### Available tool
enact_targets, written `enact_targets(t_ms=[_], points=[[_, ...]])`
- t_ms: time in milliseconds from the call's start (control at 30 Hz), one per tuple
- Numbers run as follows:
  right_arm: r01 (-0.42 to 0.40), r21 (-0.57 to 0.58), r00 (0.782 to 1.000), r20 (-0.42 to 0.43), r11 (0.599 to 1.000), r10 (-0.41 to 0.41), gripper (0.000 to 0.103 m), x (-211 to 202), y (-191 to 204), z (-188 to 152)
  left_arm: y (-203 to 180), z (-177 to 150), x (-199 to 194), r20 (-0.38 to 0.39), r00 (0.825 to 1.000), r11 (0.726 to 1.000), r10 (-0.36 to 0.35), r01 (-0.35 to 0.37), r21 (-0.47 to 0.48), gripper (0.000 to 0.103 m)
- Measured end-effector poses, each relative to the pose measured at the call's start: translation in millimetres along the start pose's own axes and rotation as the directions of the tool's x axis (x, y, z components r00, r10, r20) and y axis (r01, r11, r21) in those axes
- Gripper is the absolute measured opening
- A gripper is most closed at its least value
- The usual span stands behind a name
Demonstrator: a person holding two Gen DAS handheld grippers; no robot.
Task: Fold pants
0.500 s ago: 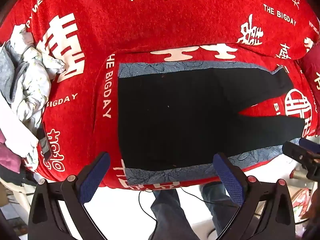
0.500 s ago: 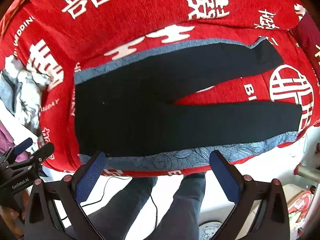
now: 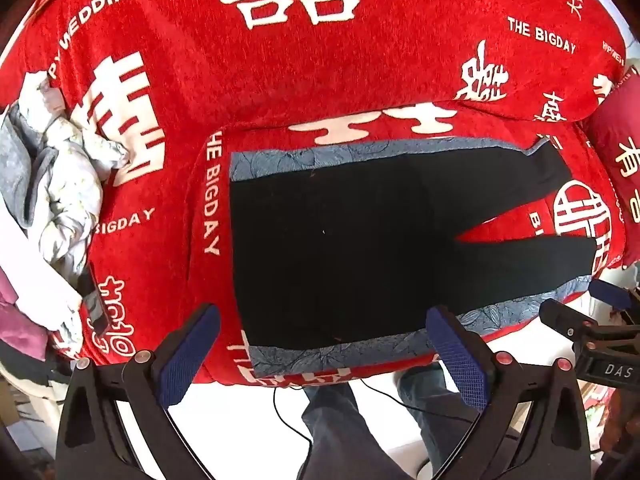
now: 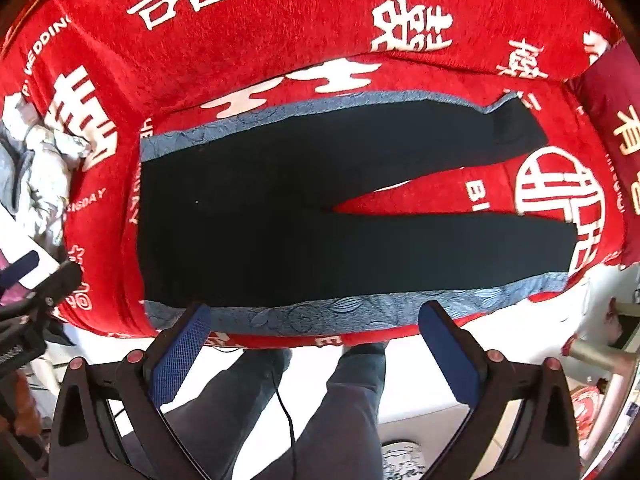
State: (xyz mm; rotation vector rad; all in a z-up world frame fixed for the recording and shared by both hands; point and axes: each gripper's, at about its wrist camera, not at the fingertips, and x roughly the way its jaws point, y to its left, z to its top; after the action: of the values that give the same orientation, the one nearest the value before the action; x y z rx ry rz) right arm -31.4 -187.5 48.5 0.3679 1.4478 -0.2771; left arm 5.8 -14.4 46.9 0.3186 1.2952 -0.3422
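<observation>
Left gripper (image 3: 322, 324): jaws spread wide, nothing between them, held off the near edge of the red cover (image 3: 320, 80). Right gripper (image 4: 314, 322): likewise wide apart and empty, just at the near edge. Below both, the person's legs (image 4: 320, 400) on a pale floor. Pants (image 4: 320, 216): black with blue patterned side bands, lying flat on the cover, waist at left, two legs splayed toward the right. Farther left, a heap of pale clothes (image 3: 60, 184).
</observation>
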Motion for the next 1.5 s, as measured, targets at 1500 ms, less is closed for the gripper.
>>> enact_targets(t_ms=[1500], points=[[0.027, -0.021, 0.996, 0.084, 0.999, -0.025, 0.103, -9, -6, -20, -11, 9, -19, 0.070, 0.996, 0.996, 0.062, -0.066, 0.058, 0.103]])
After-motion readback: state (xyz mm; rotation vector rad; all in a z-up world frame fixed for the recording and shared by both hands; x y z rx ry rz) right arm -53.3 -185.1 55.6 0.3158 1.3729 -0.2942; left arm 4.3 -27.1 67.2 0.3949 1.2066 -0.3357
